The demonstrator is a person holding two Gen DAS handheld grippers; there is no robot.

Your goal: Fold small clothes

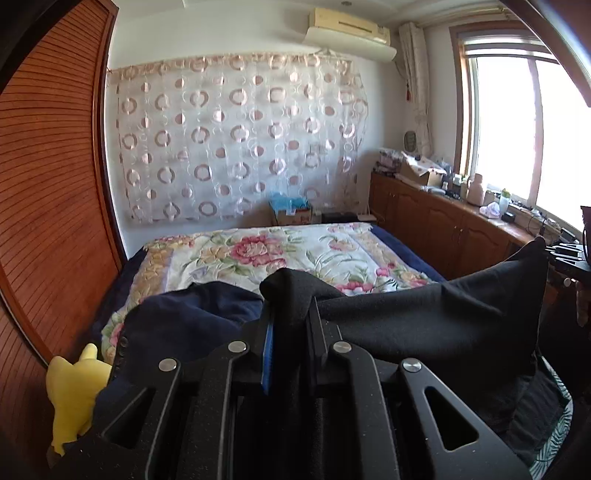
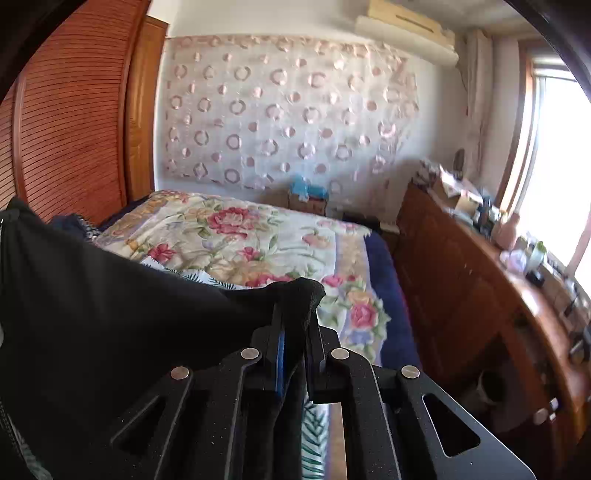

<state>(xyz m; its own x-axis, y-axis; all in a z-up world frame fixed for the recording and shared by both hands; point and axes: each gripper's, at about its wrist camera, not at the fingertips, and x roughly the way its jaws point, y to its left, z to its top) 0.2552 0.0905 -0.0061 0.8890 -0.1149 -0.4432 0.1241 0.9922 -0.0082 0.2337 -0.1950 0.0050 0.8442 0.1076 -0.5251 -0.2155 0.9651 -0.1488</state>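
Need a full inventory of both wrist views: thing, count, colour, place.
black garment: 1, black, stretched between both grippers
floral quilt: 1, white with pink flowers, on bed
navy cloth: 1, dark blue, near end of bed
yellow plush toy: 1, yellow, lower left
wardrobe door: 1, brown, left
patterned curtain: 1, white with pink circles, far wall
air conditioner: 1, cream, above curtain
cabinet: 1, brown, under window
left hand-held gripper: black, shut on garment
right hand-held gripper: black, shut on garment

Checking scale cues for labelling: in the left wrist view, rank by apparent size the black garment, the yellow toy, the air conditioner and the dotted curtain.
1. Dotted curtain
2. Black garment, though nearness inflates it
3. Air conditioner and yellow toy: look alike, and the toy is partly hidden.
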